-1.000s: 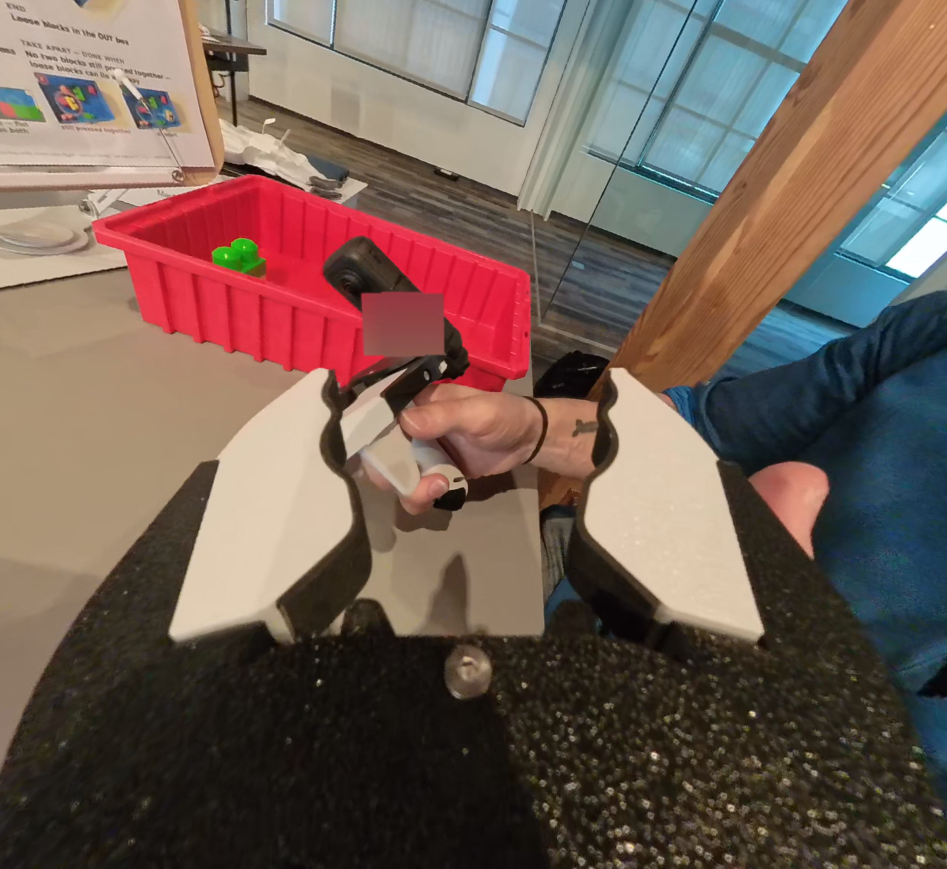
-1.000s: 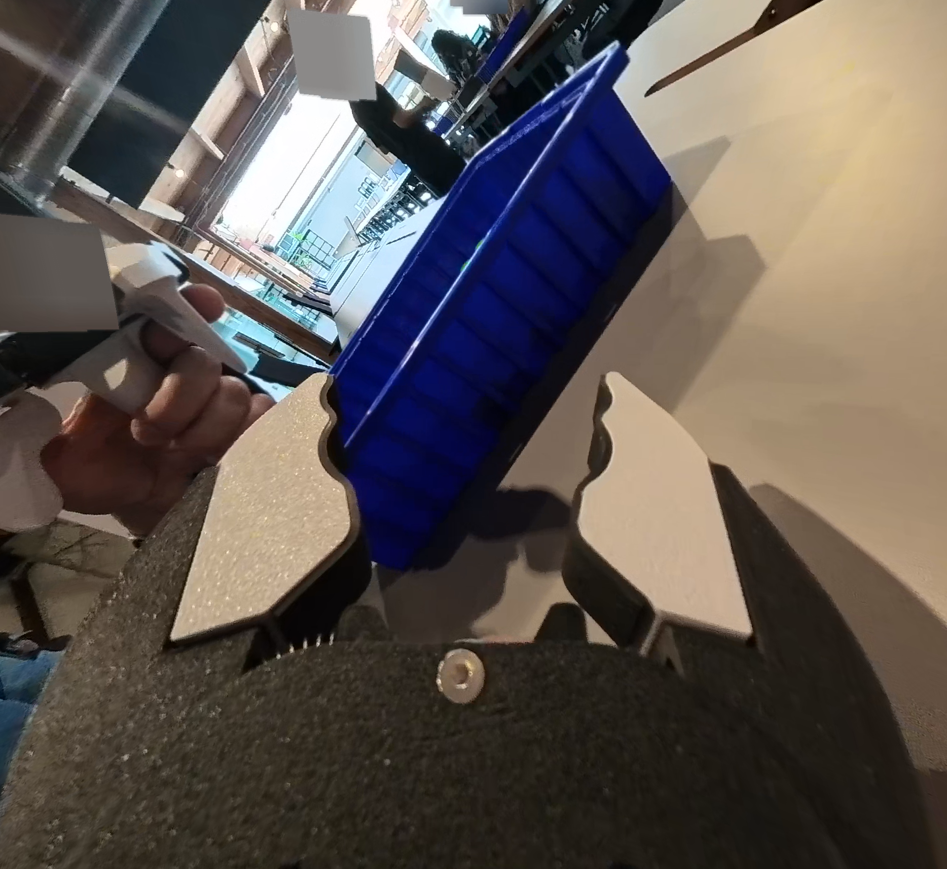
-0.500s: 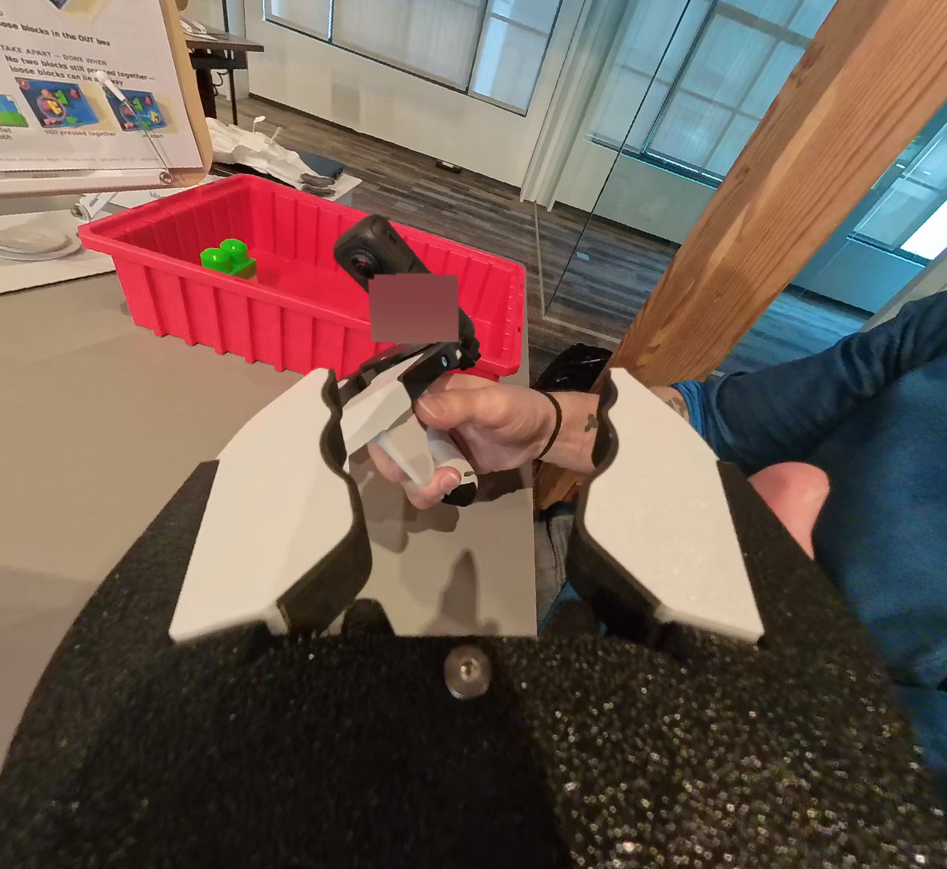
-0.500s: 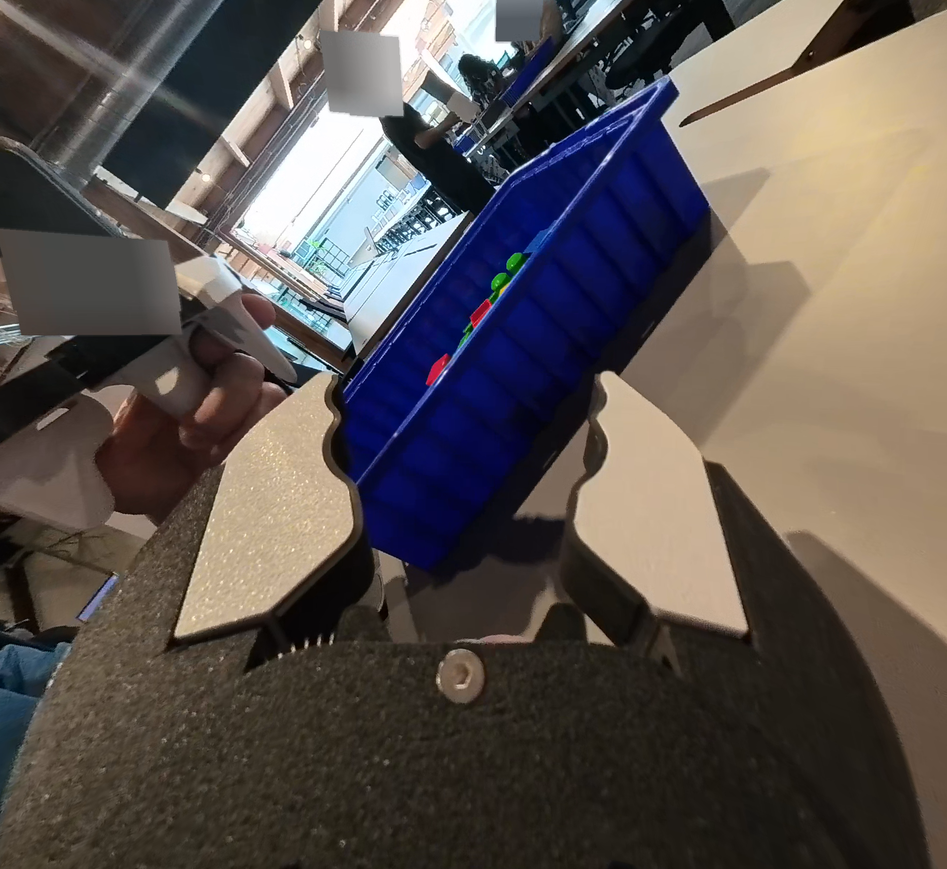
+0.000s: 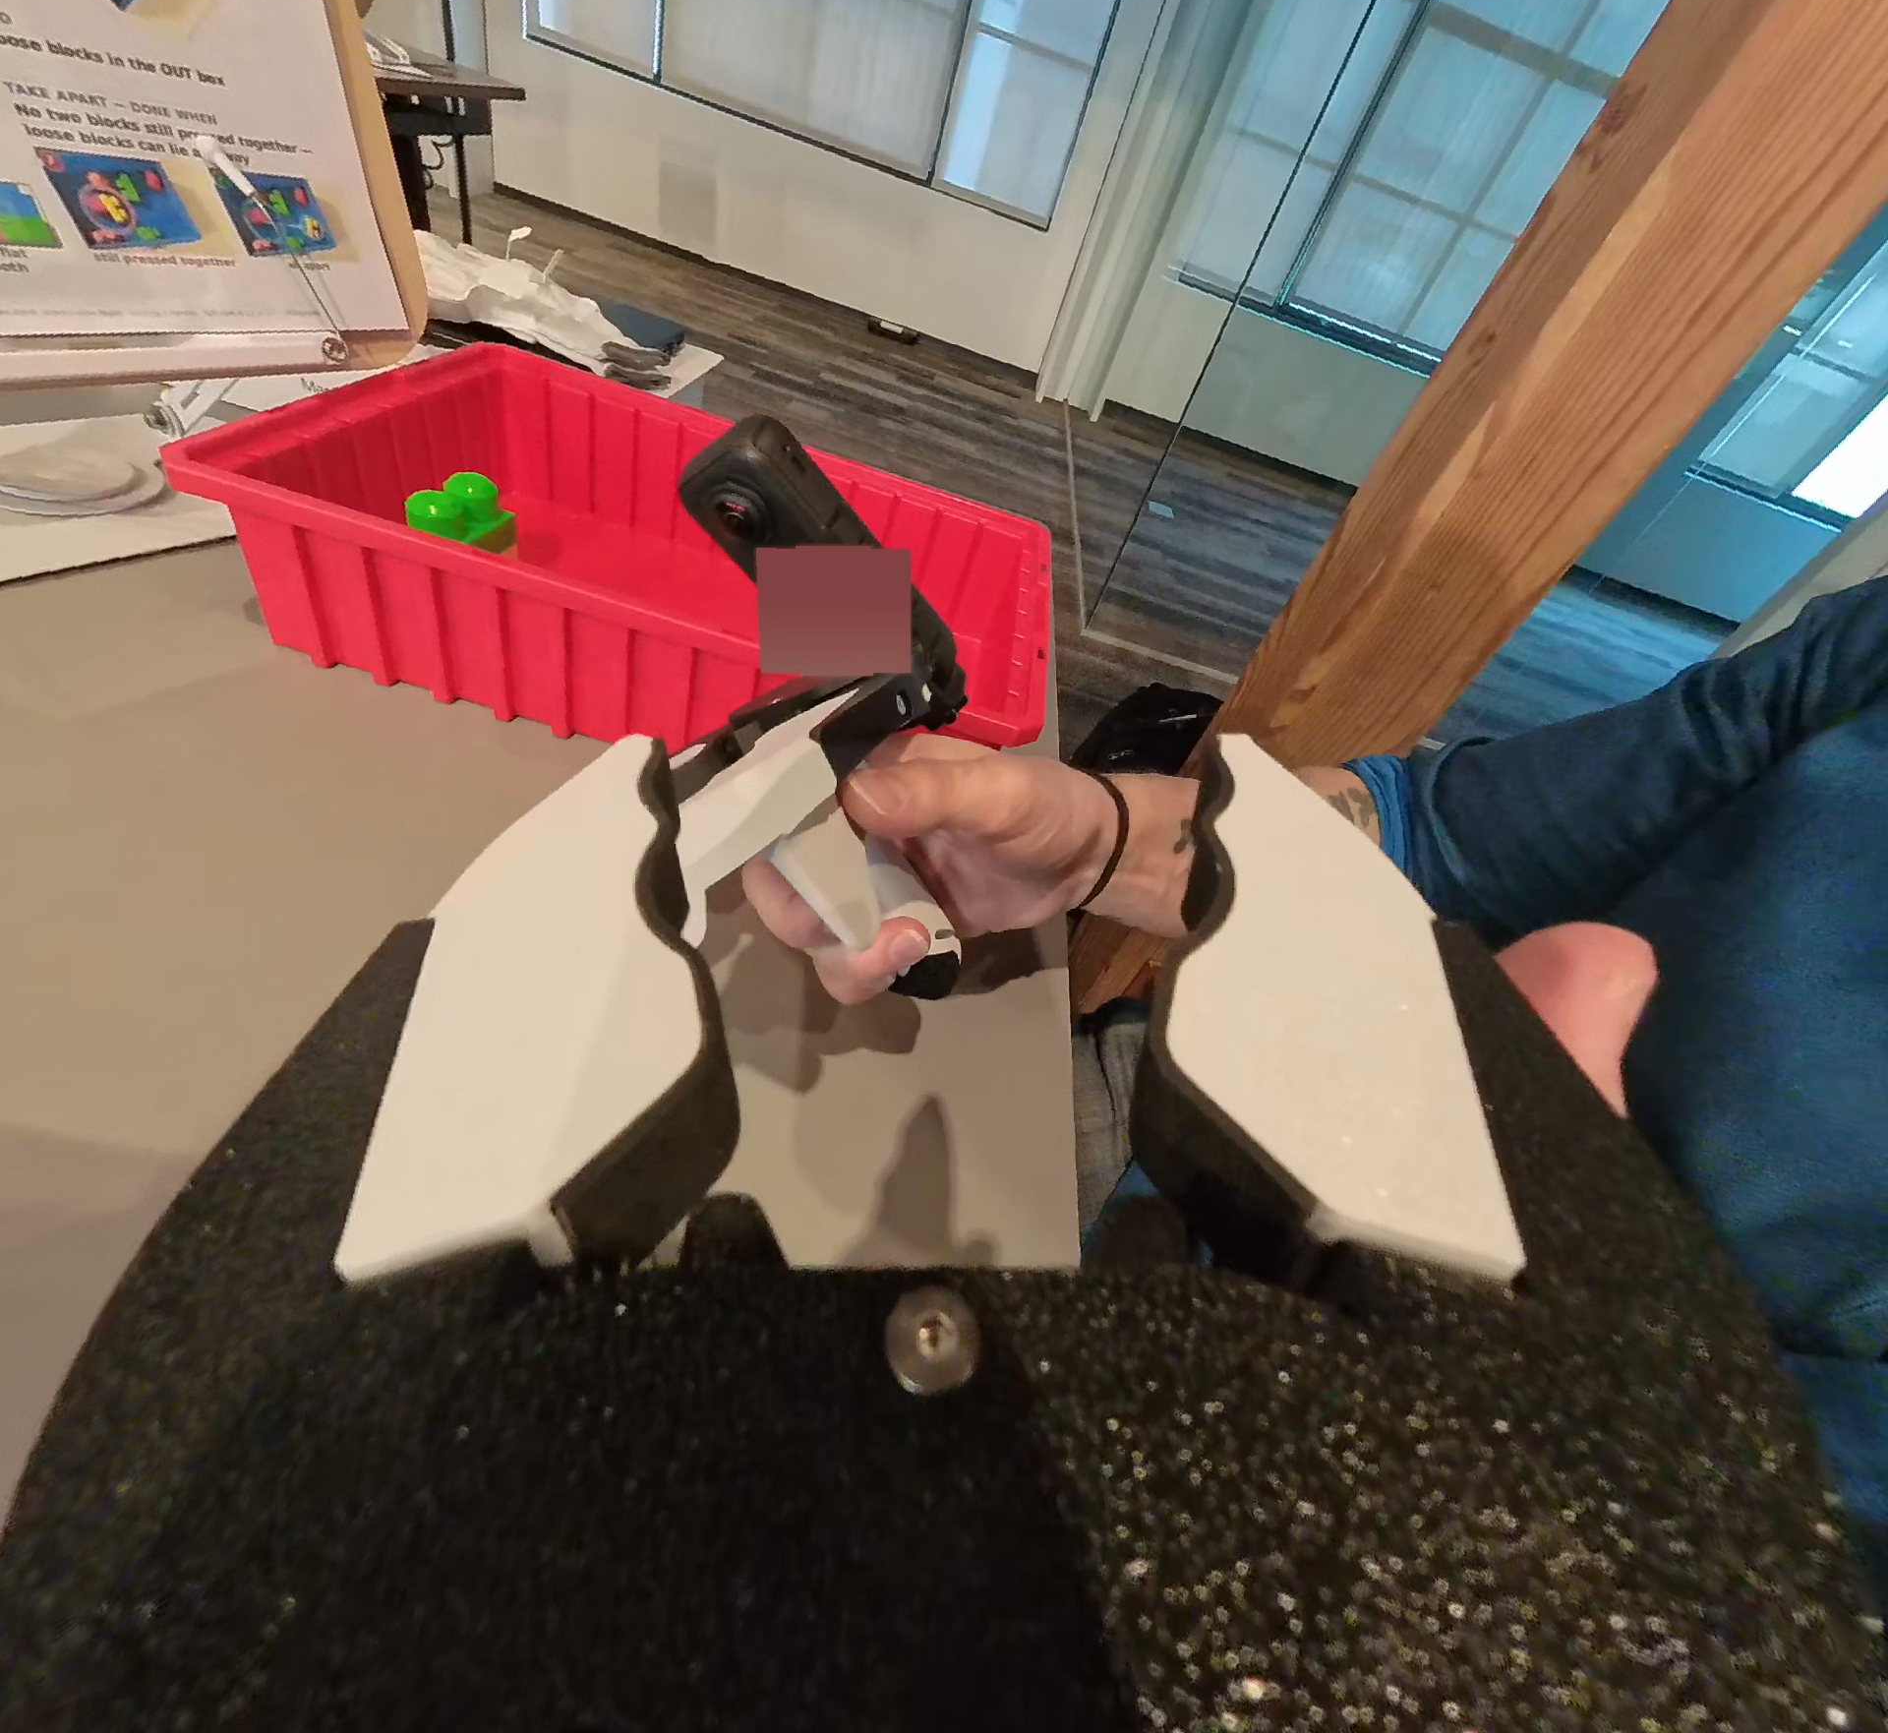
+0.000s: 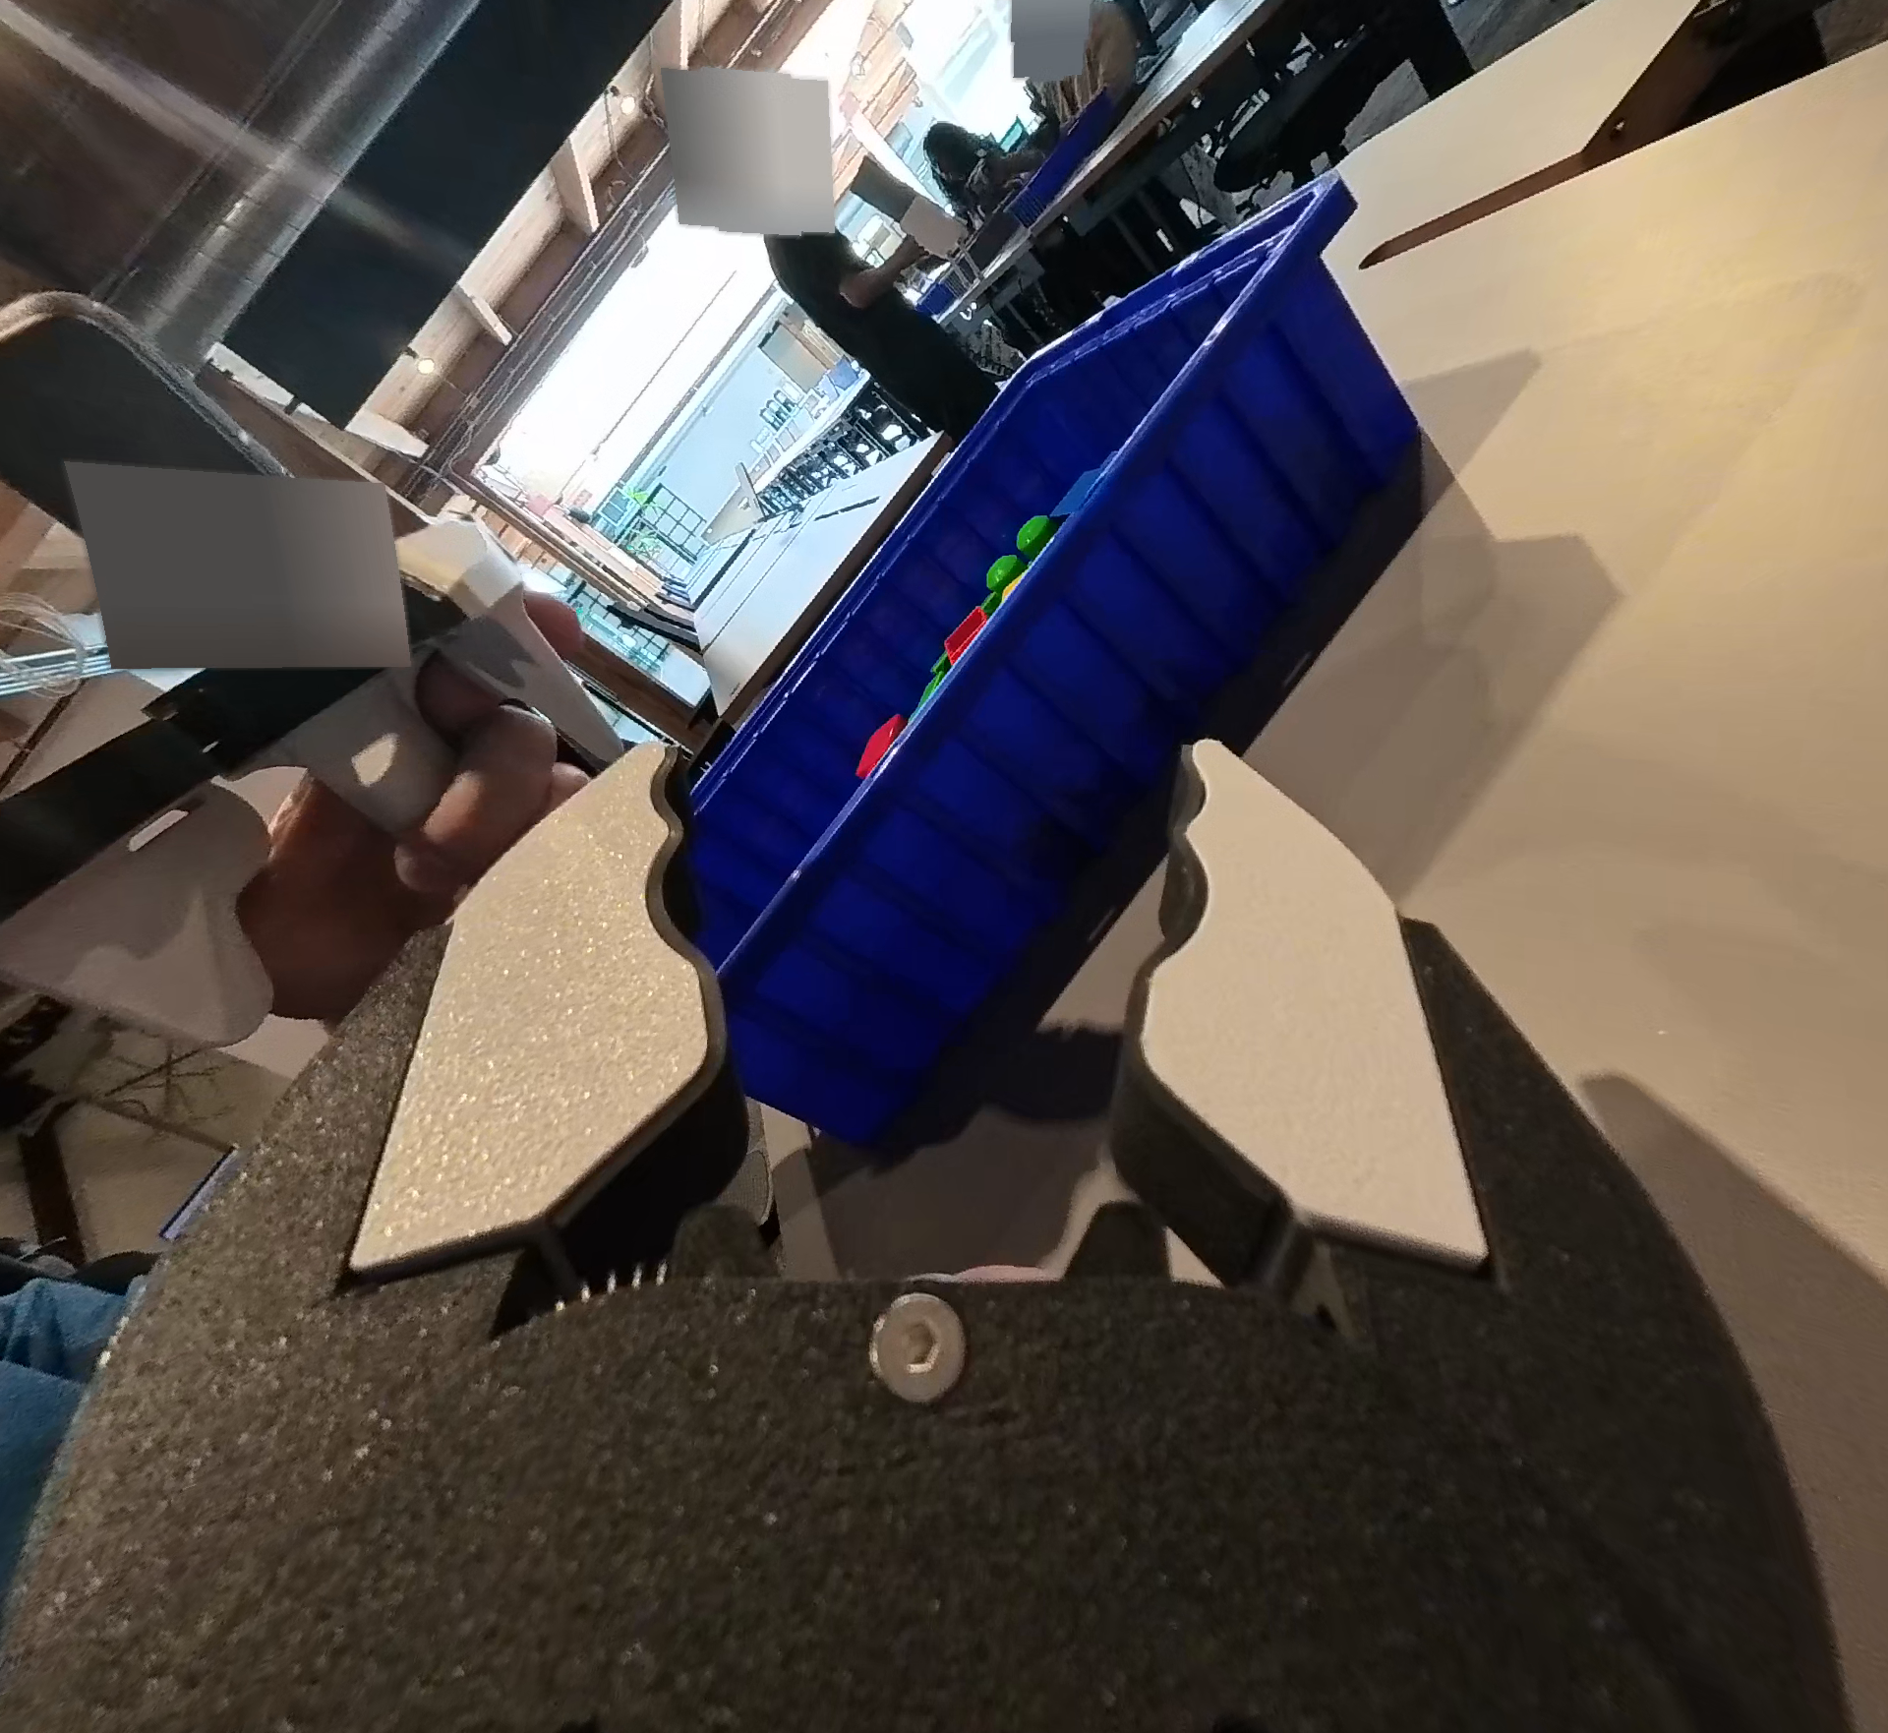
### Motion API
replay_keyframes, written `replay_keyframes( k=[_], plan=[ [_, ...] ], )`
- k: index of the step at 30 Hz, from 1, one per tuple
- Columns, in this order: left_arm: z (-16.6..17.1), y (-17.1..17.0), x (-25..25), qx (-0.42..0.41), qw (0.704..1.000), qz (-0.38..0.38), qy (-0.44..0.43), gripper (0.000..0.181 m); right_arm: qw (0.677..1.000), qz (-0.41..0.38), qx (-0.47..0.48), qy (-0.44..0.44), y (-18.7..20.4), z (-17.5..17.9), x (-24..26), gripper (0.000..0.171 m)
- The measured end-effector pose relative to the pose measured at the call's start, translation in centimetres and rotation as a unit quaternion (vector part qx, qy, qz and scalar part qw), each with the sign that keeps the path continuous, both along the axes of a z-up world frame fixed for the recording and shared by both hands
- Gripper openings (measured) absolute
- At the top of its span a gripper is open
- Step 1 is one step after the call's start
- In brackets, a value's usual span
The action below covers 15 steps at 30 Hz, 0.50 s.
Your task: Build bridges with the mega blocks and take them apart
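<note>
A green mega block [image 5: 462, 514] lies in the red bin [image 5: 572, 631] on the grey table, in the left wrist view. My left gripper [image 5: 935, 826] is open and empty above the table's near corner, short of the red bin. The other gripper's handle and camera [image 5: 817, 580] show beyond it, held by a hand. In the right wrist view a blue bin [image 6: 1103, 723] holds several green and red blocks [image 6: 981, 621]. My right gripper [image 6: 930, 826] is open and empty, tilted, just before the blue bin's near corner.
A board with printed pictures [image 5: 174, 110] stands behind the red bin. A wooden post [image 5: 1532, 376] rises right of the table edge. A person's blue sleeve [image 5: 1686, 866] is at right. People stand at far tables [image 6: 868, 304] behind the blue bin.
My right gripper has risen and tipped, so the blocks inside the blue bin came into view. My left gripper has shifted slightly. Both stayed open.
</note>
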<state>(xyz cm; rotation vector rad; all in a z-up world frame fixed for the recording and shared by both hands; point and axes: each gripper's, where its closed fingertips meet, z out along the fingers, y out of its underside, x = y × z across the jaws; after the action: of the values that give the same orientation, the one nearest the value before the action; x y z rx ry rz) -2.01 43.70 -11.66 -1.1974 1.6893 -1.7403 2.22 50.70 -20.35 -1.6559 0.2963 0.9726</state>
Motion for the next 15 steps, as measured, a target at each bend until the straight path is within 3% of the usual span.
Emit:
replay_keyframes(
  k=[10, 15],
  plan=[
    [1.0, 0.9, -0.6, 0.011, 1.0, 0.019, -0.022, 0.103, 0.999, -0.012, 0.019, -0.037, -0.4, 0.8, 0.1, 0.09],
    [1.3, 1.3, -0.4, 0.015, 0.998, 0.039, -0.039, 0.104, 0.993, -0.052, 0.021, -0.102, -0.6, 1.2, 1.0, 0.09]
  ],
)
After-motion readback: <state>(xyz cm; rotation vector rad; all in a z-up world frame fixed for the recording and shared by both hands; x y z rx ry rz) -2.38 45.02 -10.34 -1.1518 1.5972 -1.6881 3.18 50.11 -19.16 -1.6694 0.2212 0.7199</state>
